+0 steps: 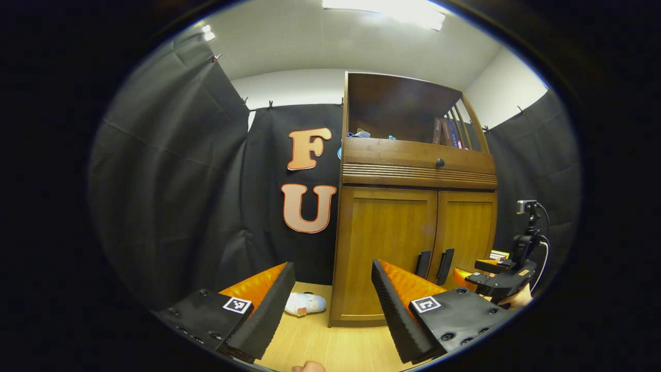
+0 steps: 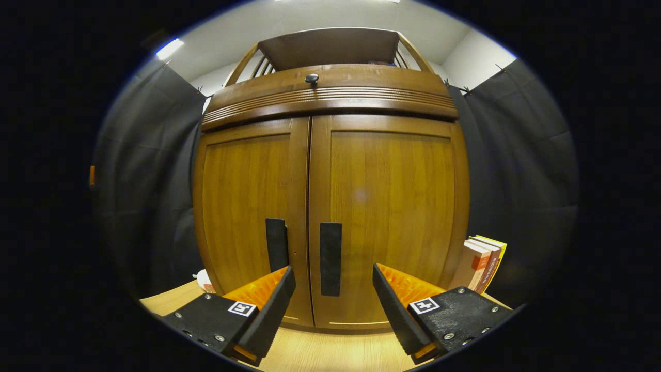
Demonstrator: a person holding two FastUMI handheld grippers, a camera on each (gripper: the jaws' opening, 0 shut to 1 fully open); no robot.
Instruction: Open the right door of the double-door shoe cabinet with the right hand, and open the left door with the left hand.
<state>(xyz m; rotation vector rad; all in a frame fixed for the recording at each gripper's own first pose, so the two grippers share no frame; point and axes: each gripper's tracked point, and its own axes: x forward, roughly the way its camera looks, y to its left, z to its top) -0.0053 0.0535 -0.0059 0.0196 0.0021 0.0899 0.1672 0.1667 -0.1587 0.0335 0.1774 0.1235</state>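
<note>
The wooden shoe cabinet has both doors closed. Its right door carries a black vertical handle, and the left door carries another black handle. My right gripper is open close in front of the doors, the right door's handle rising between its fingers without touching them. In the left gripper view the cabinet stands farther off to the right. My left gripper is open and empty, short of the left door. The right gripper appears there near the handles.
A drawer with a dark knob and an open shelf with books sit above the doors. Books lean beside the cabinet's right side. A white soft object lies on the wooden surface left of the cabinet. Black cloth walls surround the booth.
</note>
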